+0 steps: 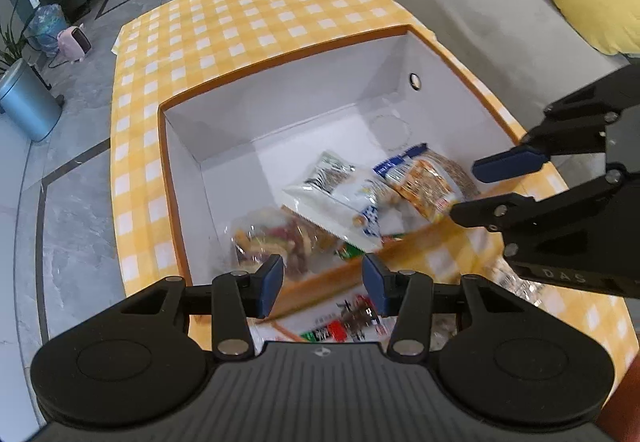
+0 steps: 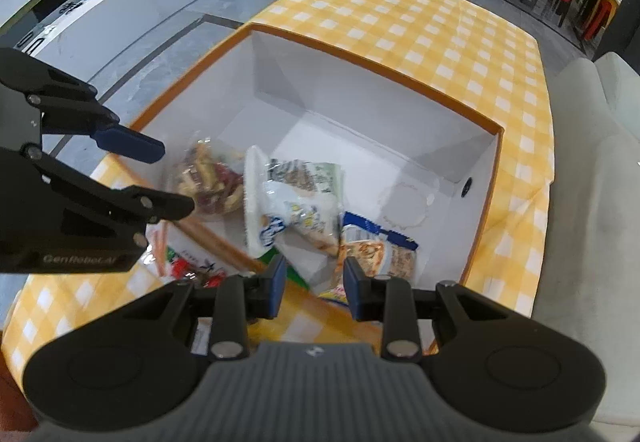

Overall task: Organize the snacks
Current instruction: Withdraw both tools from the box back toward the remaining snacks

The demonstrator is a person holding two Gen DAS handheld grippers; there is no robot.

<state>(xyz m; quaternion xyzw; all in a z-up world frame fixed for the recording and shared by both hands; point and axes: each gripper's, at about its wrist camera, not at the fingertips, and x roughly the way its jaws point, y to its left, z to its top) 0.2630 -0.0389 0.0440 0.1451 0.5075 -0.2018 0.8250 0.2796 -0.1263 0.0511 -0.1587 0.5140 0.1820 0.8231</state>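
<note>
Inside the box point(image 1: 448, 54), near its front wall, four snack packs lie piled. Both tongs, left point(image 1: 323, 284) and right point(image 2: 314, 287), hover released over that wall, holding nothing. More packs point(image 1: 340, 326) sit on the tabletop point(image 1: 248, 6) just outside; approach low, pinch a sealed edge, lift clear of the rim.

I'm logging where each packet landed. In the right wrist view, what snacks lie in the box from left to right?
Clear bag of colourful snacks → white and blue packet → orange packet with blue top.
</note>
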